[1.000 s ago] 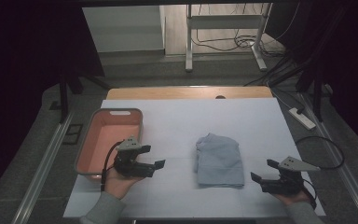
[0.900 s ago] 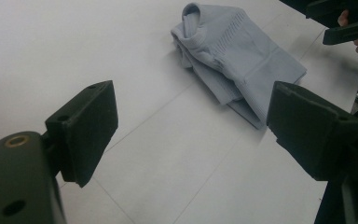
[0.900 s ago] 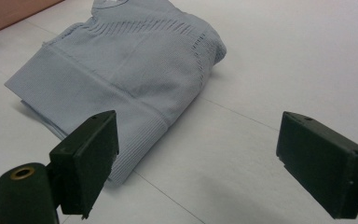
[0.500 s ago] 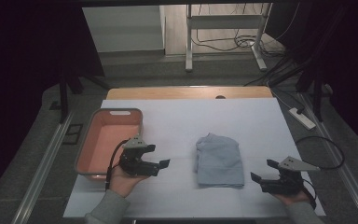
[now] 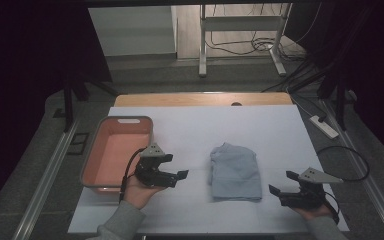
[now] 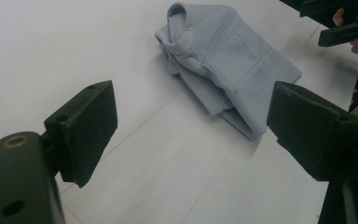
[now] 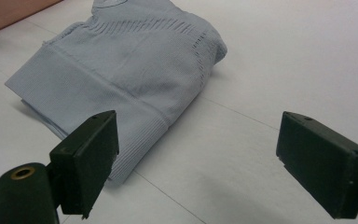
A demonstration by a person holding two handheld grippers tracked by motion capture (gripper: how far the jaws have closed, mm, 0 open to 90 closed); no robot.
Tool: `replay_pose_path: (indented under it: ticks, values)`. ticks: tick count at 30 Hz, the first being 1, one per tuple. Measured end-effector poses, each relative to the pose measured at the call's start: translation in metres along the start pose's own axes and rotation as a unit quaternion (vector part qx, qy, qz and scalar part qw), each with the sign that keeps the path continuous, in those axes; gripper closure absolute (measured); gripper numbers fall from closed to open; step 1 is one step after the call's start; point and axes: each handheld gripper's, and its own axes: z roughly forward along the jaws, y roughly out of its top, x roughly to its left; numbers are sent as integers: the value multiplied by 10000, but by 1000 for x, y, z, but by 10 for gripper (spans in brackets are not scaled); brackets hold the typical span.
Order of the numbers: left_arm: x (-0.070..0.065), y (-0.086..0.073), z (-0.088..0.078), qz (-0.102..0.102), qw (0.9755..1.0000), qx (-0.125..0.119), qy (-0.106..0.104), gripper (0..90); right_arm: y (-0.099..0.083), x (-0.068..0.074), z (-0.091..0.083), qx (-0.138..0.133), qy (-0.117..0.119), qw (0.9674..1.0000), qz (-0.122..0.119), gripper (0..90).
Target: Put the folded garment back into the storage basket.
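No text, label, brand, number or sign can be read anywhere in these views. The folded pale blue knitted garment (image 5: pixel 235 172) carries only ribbed knit patterning, with no tag or print showing. The salmon-pink rectangular plastic tub (image 5: pixel 94 164) has plain walls, the white table covering (image 5: pixel 195 135) is unmarked, and the black jaws of both grippers bear no lettering.

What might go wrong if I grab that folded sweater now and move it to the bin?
The folded sweater lies loose in layers, so open jaws might pinch only the top layer and unfold it. The left gripper sits close to the pink bin, whose wall could snag a drooping sleeve.
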Motion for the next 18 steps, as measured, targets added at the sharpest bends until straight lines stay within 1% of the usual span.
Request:
replay_pose_path:
  ticks: [18]
  values:
    - [1,5,13,-21,9999,87,-78,153,0,0,1,16,18,10000,12,134]
